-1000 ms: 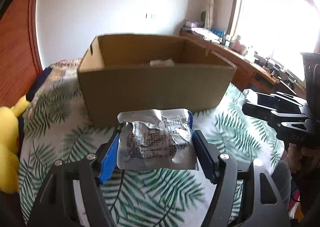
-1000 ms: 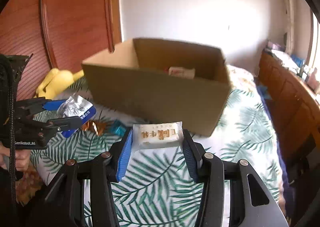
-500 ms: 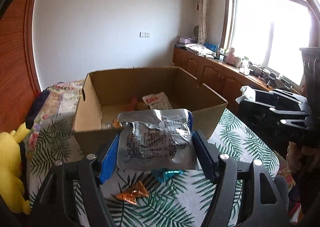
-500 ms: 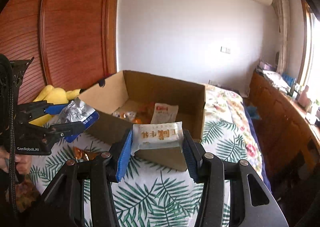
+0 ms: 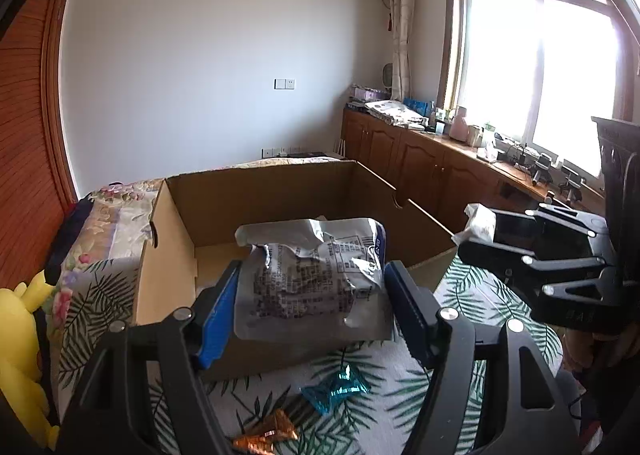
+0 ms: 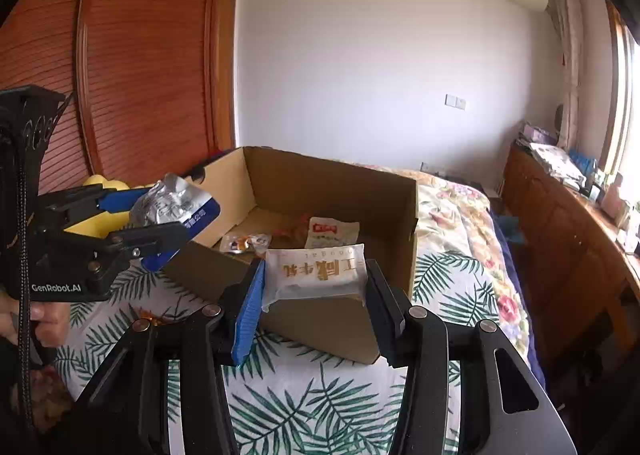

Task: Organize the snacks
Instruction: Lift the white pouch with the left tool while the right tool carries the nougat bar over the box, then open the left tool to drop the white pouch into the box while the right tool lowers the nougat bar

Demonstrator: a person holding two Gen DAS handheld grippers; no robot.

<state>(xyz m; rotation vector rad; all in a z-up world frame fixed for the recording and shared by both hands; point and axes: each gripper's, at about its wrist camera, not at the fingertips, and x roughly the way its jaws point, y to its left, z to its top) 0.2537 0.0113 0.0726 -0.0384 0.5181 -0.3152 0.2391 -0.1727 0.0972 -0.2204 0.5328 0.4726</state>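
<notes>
left tool (image 5: 312,291) clenched on silver packet (image 5: 316,279); right tool (image 6: 314,287) clenched on white nougat pack (image 6: 316,271).

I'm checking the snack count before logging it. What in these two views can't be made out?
- Left wrist view: the cardboard box floor, hidden behind the silver snack packet.
- Right wrist view: the box's near corner, hidden behind the white nougat packet.
- Small wrappers inside: too small to identify.

A crinkled, shiny silver foil packet (image 5: 316,275) is seen at centre; matt brown corrugated cardboard forms the box (image 5: 256,199) behind. Printed cloth (image 6: 320,407) covers the lower frame; glossy ribbed reddish wood (image 6: 140,55) fills the upper left.
</notes>
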